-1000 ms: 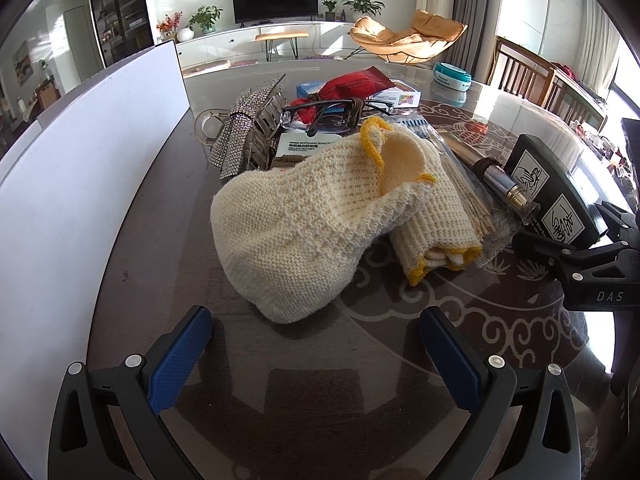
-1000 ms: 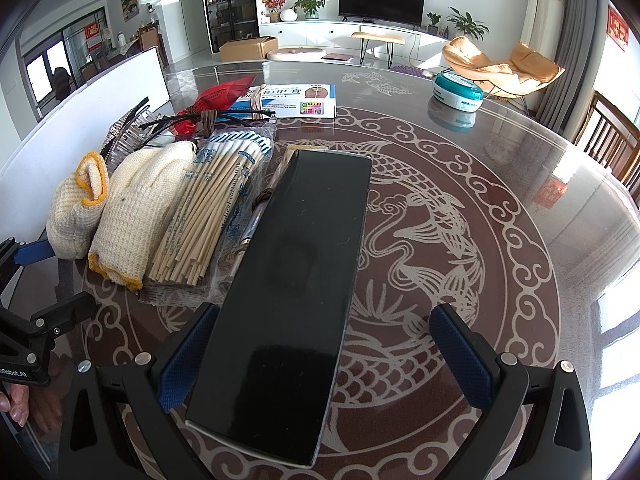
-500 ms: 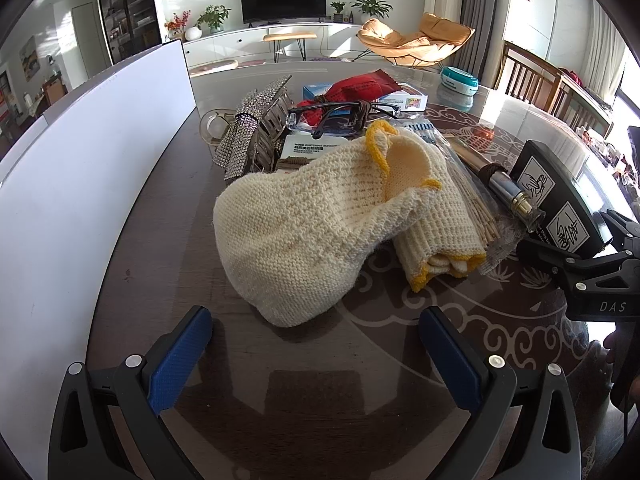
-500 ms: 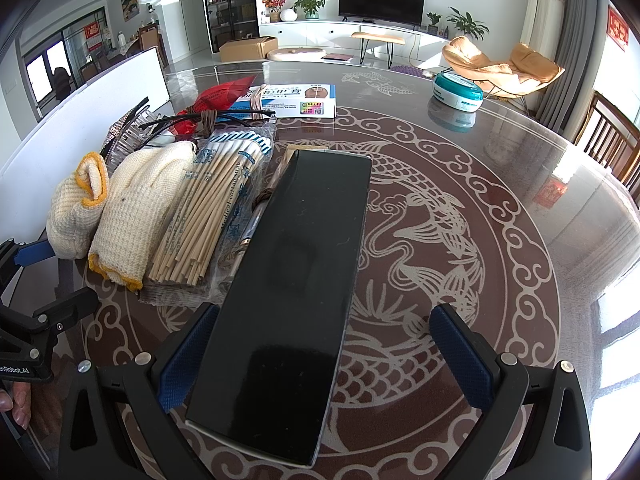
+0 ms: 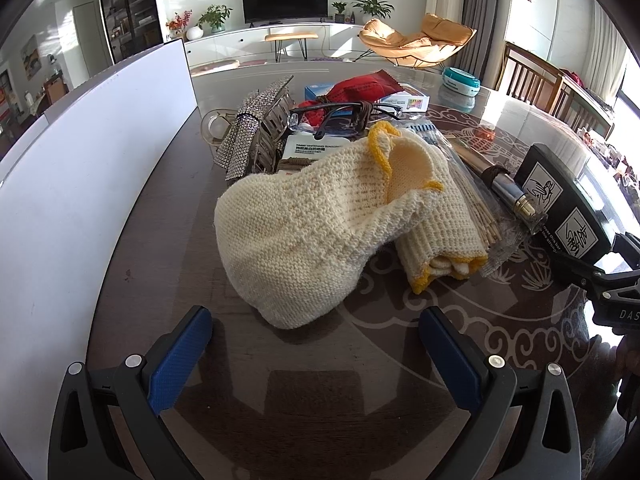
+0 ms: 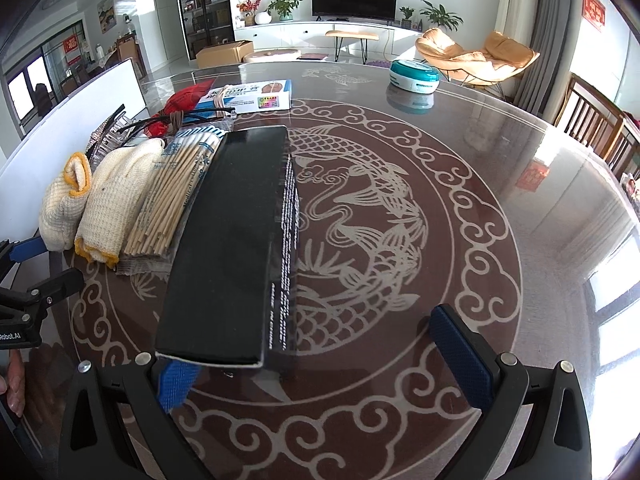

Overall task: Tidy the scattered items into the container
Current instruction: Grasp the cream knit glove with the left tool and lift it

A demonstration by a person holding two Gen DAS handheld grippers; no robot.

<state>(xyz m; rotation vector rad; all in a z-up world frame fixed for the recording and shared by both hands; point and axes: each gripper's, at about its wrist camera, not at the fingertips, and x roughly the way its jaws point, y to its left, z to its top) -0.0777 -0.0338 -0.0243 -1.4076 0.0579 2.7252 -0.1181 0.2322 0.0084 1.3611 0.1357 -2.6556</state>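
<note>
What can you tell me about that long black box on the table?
The long black box is slim, rectangular and matte, like cardboard, with small white print along its right side. In the left wrist view its near end carries two white-framed symbol labels. It lies flat on the patterned table, running away from the right gripper, whose open fingers straddle its near end. Its left edge sits against a clear pack of wooden sticks.
</note>
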